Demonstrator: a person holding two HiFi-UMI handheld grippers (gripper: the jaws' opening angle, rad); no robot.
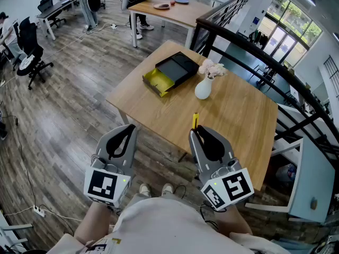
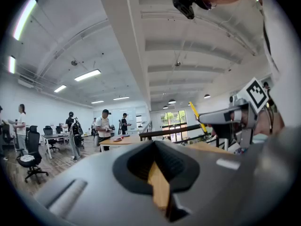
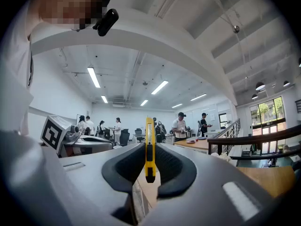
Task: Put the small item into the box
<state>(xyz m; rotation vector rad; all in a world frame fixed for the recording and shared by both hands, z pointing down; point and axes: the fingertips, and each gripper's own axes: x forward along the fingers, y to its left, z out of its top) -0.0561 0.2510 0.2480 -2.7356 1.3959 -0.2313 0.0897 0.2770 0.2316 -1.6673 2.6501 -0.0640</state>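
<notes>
Currently the right gripper [image 1: 197, 133] grips a yellow utility knife [image 3: 149, 149] over the near edge of the table [image 1: 238, 115] — the left gripper [image 1: 128, 127], clenched and empty, hangs just off that edge; the open box [image 1: 168, 72] lies at the far side.

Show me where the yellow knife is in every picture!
Head view: the yellow knife pokes up from the right gripper, low in the middle.
Left gripper view: right of the middle, a slanted yellow stick.
Right gripper view: dead centre, upright between the jaws.
Shared landmark: the black railing.
</notes>
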